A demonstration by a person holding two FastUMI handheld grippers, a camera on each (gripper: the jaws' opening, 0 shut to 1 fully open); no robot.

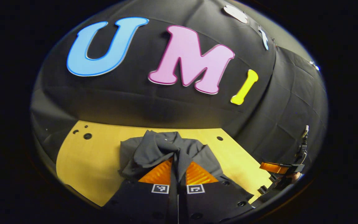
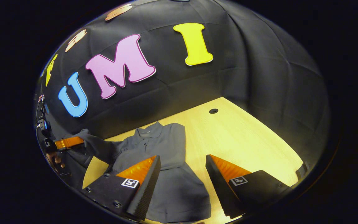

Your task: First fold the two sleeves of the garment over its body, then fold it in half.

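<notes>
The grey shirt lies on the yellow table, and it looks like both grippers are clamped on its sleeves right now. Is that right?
Not quite. The left gripper is shut on a sleeve of the grey shirt, but the right gripper view shows the right gripper open above the shirt, gripping nothing. The shirt does lie on the yellow table.

garment (image 2: 166, 161) lies on table (image 2: 244, 140); left gripper (image 1: 178, 169) lifts its sleeve (image 1: 154, 149).

we found no readable text, brand or number on the garment (image 2: 166, 155) or the table (image 2: 244, 140). the only signs were small square black-and-white coded markers, one on each finger of the left gripper (image 1: 178, 175) and one on each finger of the right gripper (image 2: 182, 174); they carried no letters or digits.
</notes>
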